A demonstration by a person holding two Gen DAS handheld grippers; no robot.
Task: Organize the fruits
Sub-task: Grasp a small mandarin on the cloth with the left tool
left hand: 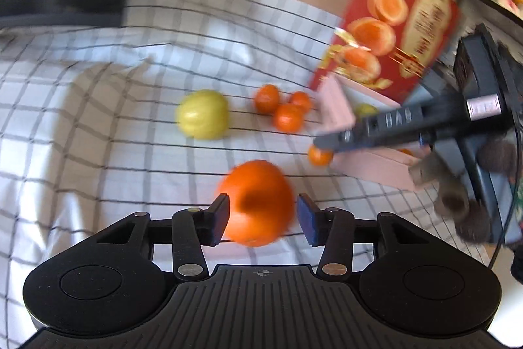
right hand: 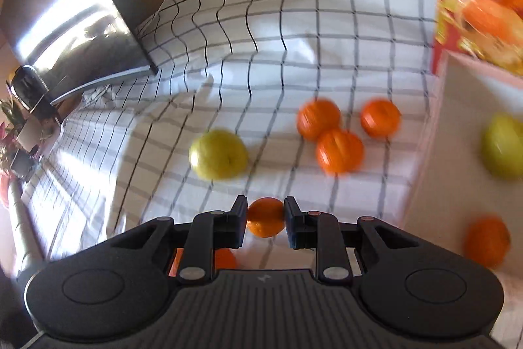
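**Fruit sorting: both claws loaded**

Left claw brackets a large orange, jaws around it, contact blurred. Right claw grips a small tangerine between its fingers. Three tangerines and a yellow fruit lie on the checked cloth, beside the pink box.

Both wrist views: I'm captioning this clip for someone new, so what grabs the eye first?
A big orange sits between the left claw fingers, and the right claw pinches a small mandarin. Behind them on the checked cloth lie a yellow fruit and three mandarins, beside a pink box.
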